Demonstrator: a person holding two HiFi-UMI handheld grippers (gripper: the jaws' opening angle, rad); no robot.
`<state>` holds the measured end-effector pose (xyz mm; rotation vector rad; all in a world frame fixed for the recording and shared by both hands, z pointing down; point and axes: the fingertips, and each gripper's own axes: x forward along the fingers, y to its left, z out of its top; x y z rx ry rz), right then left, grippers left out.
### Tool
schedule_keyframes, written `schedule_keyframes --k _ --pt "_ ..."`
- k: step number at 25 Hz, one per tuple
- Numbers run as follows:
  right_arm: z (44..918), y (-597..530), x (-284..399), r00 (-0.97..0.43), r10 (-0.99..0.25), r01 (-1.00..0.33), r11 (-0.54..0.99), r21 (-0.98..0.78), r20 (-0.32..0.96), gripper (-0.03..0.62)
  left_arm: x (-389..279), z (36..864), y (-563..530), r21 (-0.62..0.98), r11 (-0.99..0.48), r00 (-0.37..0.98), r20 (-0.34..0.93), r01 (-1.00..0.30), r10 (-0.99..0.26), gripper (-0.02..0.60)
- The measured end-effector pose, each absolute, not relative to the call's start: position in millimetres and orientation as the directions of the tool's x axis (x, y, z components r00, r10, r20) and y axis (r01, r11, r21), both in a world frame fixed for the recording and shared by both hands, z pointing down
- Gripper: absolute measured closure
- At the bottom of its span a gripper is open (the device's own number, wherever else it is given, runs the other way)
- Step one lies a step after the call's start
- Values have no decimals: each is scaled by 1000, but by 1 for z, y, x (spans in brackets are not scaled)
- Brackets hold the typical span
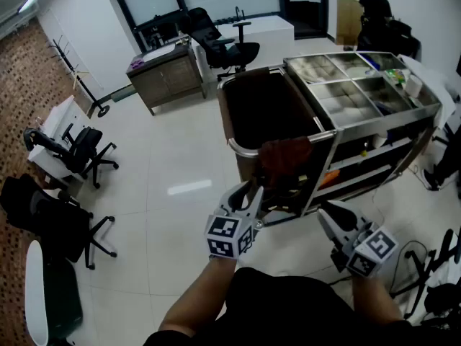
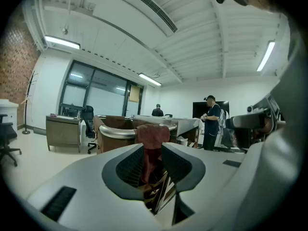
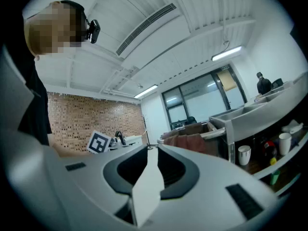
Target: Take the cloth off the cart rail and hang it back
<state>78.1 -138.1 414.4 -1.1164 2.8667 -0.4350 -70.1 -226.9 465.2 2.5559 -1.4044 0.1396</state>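
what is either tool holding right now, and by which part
Nothing is held. The left tool has its jaws apart, lined up on the cloth, which hangs on the rail unpinched. The right tool is open and empty.

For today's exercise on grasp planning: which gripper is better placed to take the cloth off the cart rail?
Likely left. The left gripper points at the cloth with open jaws; the right gripper sits off to the side.

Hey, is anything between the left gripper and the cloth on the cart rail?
Nothing: in the left gripper view the cloth on the rail shows straight through the open left gripper, with nothing in front.
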Motion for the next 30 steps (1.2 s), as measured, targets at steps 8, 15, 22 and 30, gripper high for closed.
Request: schedule_keyframes --k 8,15,22,30 --pt "414 -142 86 -726 -685 -679 695 -236 70 503 -58 489 -284 110 -528 538 239 -842 -809 468" --pt "415 -143 97 -707 -704 -697 674 -246 73 503 -52 486 -299 154 -532 554 235 -833 -799 468" --pt "415 -143 101 -705 -705 -696 672 -252 69 503 -44 492 -304 163 -525 550 257 -835 -795 510" --pt "414 -139 105 -699 -712 -700 664 -263 65 503 -45 484 -296 210 -526 564 226 -824 -794 568"
